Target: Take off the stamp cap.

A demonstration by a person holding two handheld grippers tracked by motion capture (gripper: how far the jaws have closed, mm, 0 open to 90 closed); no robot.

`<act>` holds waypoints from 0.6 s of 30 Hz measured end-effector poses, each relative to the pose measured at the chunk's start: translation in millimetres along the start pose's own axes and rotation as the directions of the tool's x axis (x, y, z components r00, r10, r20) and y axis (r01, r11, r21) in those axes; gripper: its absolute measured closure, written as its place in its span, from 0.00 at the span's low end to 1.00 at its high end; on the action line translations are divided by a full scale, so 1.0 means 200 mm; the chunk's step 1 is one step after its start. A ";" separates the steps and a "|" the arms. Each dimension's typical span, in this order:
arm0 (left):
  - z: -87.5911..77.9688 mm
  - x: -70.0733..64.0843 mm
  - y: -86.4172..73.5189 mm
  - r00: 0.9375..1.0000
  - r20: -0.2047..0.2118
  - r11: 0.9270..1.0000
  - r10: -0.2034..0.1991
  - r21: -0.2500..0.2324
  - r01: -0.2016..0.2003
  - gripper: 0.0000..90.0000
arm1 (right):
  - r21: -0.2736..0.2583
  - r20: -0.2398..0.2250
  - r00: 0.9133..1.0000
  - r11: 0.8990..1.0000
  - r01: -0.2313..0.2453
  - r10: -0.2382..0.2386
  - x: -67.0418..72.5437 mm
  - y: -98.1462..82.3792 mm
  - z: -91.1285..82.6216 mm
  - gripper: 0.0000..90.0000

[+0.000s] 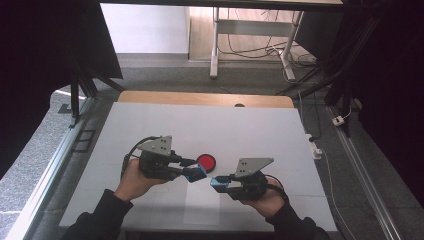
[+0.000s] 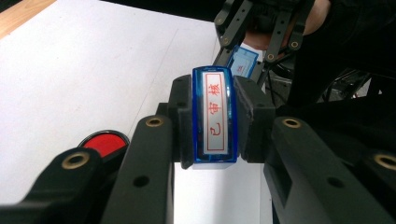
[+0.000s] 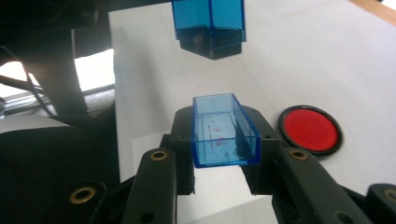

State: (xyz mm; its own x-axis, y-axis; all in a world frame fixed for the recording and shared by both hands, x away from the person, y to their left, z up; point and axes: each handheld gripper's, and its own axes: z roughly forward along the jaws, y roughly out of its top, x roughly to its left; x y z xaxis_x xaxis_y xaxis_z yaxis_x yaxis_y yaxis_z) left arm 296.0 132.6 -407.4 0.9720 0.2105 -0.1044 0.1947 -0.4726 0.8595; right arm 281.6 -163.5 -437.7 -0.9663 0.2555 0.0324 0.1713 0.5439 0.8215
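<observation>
Left hand-held gripper (image 2: 212, 122) clamping a blue stamp (image 2: 215, 119) between its two black jaws, the pads pressing on both long sides. Showing toward its camera a white label in a red frame, with three red Chinese characters reading 已审核. In the high view, sitting at the tip of the left hand-held gripper (image 1: 196, 172), the blue stamp (image 1: 196, 173) pointing toward the right hand.

Right hand-held gripper (image 3: 225, 140) clamping a clear blue cap (image 3: 224, 135), the open side turned away from its camera; faint red marks showing through the bottom wall, too weak for reading. In the high view, sitting at the tip of the right hand-held gripper (image 1: 218, 183), the clear blue cap (image 1: 217, 183) just beside the stamp but apart from it, a small gap staying between the two.

Lying on the tabletop (image 1: 150, 125) just beyond the left hand-held gripper's tip, a round red ink pad (image 1: 206, 161) in a black rim, untouched.

Covering the tabletop, a white sheet; a wooden edge (image 1: 200, 98) showing at the far side. Standing farther behind on a grey floor (image 1: 165, 75), metal desk legs (image 1: 215, 45) with loose cables (image 1: 250, 50).
</observation>
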 end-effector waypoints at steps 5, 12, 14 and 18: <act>0.00 0.00 0.00 1.000 -0.022 1.000 -0.008 0.006 0.008 0.79 | -0.020 0.034 0.999 1.000 -0.022 0.023 0.00 -0.02 -0.04 0.76; 0.00 0.01 -0.01 0.998 -0.064 1.000 -0.026 0.013 0.027 0.79 | -0.045 0.077 0.994 0.997 -0.068 0.071 -0.01 -0.05 -0.10 0.76; 0.00 0.01 -0.01 0.997 -0.069 0.999 -0.031 0.012 0.032 0.79 | -0.047 0.099 0.992 0.996 -0.078 0.082 -0.01 -0.06 -0.12 0.76; 0.00 0.02 -0.01 0.995 -0.090 0.999 -0.047 0.016 0.049 0.79 | -0.047 0.121 0.987 0.994 -0.097 0.102 -0.03 -0.09 -0.15 0.76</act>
State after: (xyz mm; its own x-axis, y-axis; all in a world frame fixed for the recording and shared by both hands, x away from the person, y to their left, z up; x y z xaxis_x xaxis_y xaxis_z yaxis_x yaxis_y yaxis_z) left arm 299.9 135.4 -409.8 0.9460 0.3086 -0.0992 0.2437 -0.4753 0.8454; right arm 278.2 -198.6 -435.8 -0.9133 0.4045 0.0472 0.2554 0.4786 0.8401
